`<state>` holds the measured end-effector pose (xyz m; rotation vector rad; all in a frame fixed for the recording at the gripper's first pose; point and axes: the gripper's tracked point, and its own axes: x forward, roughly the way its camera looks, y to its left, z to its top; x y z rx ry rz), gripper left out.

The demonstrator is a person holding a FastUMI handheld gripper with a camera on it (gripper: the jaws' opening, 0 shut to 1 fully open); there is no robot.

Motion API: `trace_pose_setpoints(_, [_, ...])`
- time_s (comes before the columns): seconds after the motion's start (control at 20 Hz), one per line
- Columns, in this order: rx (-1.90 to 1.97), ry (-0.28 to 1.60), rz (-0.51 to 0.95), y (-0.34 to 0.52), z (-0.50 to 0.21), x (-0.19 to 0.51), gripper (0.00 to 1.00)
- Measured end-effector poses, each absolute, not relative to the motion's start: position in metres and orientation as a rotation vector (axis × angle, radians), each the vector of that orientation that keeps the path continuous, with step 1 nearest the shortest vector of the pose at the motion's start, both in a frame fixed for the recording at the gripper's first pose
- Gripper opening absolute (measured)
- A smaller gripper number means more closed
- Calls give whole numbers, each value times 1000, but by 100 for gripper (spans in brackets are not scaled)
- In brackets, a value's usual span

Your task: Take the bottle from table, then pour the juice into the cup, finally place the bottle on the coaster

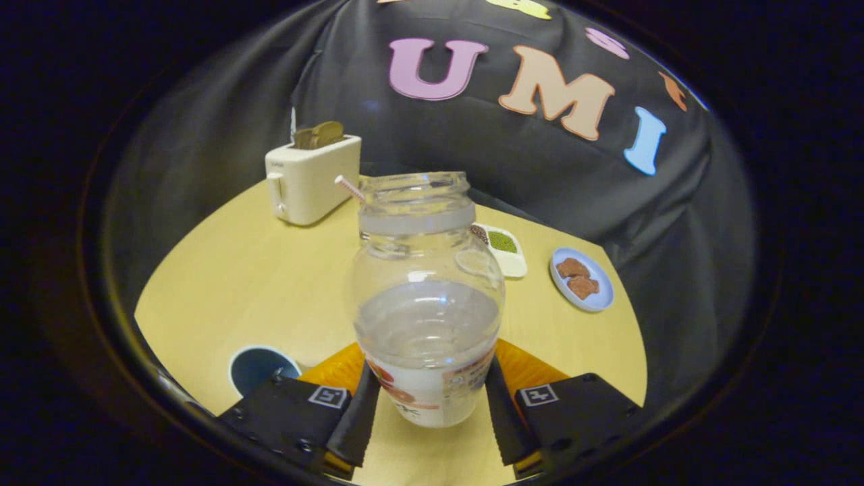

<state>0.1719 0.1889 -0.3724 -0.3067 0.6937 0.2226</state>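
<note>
I have the tongs (428, 405) closed on the bottle (427, 304), one finger pressed against each side of its labelled lower body, so the grip is low on the bottle. The bottle stands upright between the fingers with its mouth open and no cap, and the liquid inside looks clear and sits at roughly half height. Whether its base rests on the bench (256, 283) or is just clear of it, I cannot tell. An orange coaster (337, 368) lies directly behind the bottle's base, showing on both sides of it, and the dark blue cup (260, 368) sits just beside the coaster, ahead of the left finger. Further off are a white toaster (312, 179), a small white dish (507, 251) and a blue plate (582, 279) with brown pieces. I judge this to be the take step, grasp made, with pouring to come. My next move calls for carrying the bottle over toward the cup and tipping its mouth above the rim, slowly, since the opening is wide and the cup is small and close.
</note>
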Motion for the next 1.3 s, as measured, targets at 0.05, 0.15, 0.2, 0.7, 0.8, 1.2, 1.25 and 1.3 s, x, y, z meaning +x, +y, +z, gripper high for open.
trace_pose_setpoints(0.05, [-250, 691, 224, 191, -372, 180, 77])
trace_pose_setpoints(0.15, [-149, 665, 231, 198, -369, 198, 77])
trace_pose_setpoints(0.2, [-107, 648, 232, 201, -368, 207, 77])
trace_pose_setpoints(0.7, [63, 497, 233, 210, -393, 269, 77])
trace_pose_setpoints(0.8, [55, 485, 226, 210, -405, 274, 77])
trace_pose_setpoints(1.2, [-10, 505, 186, 199, -444, 275, 77])
trace_pose_setpoints(1.25, [-3, 495, 183, 199, -445, 278, 77])
trace_pose_setpoints(1.3, [6, 502, 178, 198, -447, 277, 77])
